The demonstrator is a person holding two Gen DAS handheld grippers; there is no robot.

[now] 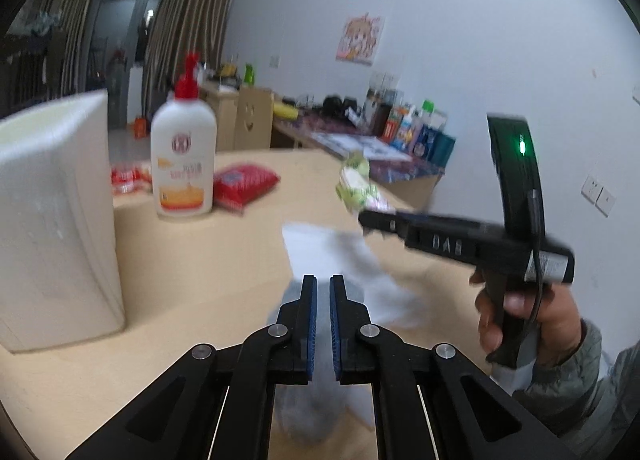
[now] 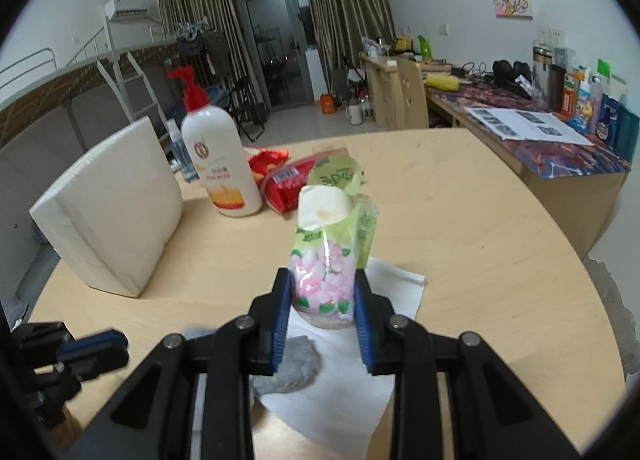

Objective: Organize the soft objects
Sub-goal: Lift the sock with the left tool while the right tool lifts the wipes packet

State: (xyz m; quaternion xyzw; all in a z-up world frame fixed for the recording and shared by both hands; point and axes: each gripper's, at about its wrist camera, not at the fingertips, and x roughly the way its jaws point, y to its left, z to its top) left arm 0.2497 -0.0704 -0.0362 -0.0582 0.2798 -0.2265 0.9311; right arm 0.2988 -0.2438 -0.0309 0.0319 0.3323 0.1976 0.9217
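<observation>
- Your right gripper [image 2: 322, 314] is clamped on the floral tissue pack [image 2: 326, 260], held just above the white sheet [image 2: 340, 380] on the table [image 2: 480, 240].
- Your left gripper [image 1: 323, 324] is closed; whether it pinches the grey cloth [image 2: 294, 368] is unclear.
- The pack is soft and open-topped: I judge that squeezing could crush it, or a tilt could spill tissues.

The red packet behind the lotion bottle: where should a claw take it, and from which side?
Judging from the right wrist view, take the red packet by its near right edge, coming in from the open tabletop on the right. It lies flat and tilted, and the lotion bottle crowds its left side.
</observation>
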